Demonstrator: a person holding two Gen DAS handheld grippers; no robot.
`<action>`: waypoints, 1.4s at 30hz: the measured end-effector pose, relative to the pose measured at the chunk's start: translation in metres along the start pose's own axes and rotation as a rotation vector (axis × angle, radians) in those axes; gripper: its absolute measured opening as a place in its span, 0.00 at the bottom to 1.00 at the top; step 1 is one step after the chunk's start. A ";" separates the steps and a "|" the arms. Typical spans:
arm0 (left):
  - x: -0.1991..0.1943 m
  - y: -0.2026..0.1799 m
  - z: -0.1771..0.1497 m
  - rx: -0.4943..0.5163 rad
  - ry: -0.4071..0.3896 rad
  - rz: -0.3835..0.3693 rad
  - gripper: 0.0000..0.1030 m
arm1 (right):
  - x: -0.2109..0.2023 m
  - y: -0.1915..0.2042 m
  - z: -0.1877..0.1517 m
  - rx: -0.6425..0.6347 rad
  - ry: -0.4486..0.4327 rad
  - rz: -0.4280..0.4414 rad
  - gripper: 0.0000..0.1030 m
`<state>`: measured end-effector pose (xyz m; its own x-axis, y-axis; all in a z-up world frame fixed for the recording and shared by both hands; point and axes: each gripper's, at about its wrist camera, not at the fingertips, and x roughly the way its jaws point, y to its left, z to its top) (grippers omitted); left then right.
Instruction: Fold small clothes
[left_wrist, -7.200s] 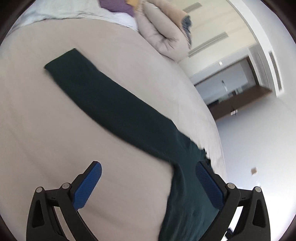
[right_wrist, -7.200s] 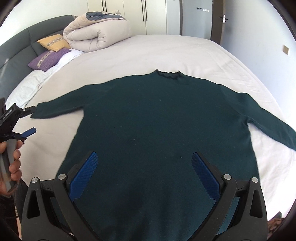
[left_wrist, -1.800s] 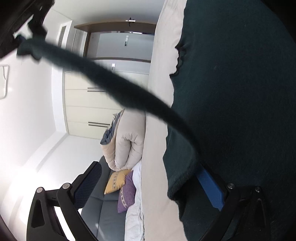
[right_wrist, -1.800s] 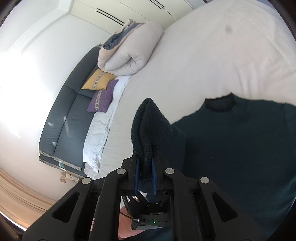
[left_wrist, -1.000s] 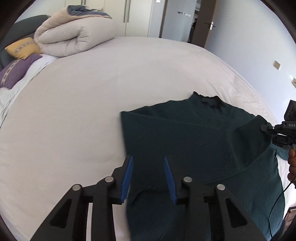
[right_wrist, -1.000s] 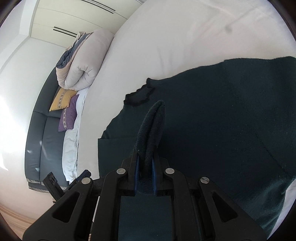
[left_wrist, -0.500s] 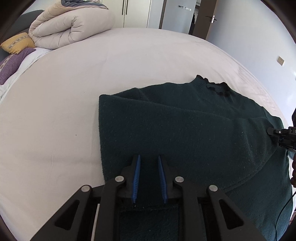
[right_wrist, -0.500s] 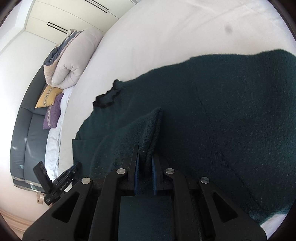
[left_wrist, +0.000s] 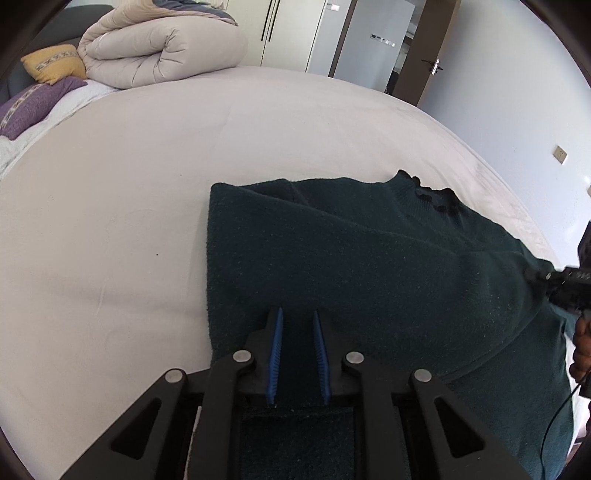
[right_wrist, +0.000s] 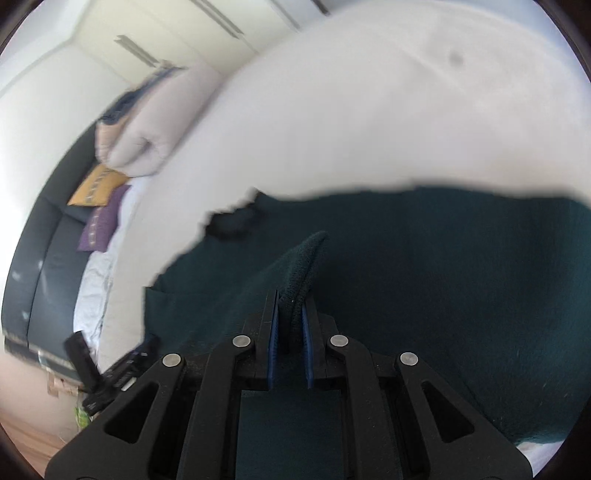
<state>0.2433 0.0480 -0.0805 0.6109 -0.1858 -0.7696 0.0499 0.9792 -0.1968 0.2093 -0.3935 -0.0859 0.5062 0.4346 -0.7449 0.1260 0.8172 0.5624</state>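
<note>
A dark green sweater lies on the white bed, its left sleeve folded across the body and its collar at the far side. My left gripper is shut on the sweater's near left edge. My right gripper is shut on the folded sleeve's cuff, held just above the sweater body; it also shows at the right edge of the left wrist view. The left gripper shows at the lower left of the blurred right wrist view.
A rolled beige duvet and yellow and purple pillows lie at the head of the bed. Wardrobe doors and a doorway stand behind. The bed's right edge drops off near the collar.
The right gripper carried the sleeve across and down onto the sweater body. The left gripper closed on the sweater's left edge. The right wrist view has just swung and blurred.
</note>
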 end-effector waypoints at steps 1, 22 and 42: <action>0.000 -0.001 0.000 0.002 -0.005 0.002 0.19 | 0.008 -0.011 -0.003 0.029 0.014 -0.023 0.10; 0.000 -0.002 -0.009 0.008 -0.049 -0.059 0.43 | 0.054 0.051 -0.025 -0.022 0.011 0.084 0.10; -0.015 -0.012 -0.004 -0.001 -0.034 -0.090 0.75 | -0.150 -0.204 -0.129 0.703 -0.600 0.028 0.67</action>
<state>0.2298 0.0383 -0.0690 0.6306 -0.2705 -0.7274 0.1052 0.9584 -0.2652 -0.0023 -0.5768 -0.1355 0.8492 0.0216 -0.5277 0.4968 0.3065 0.8120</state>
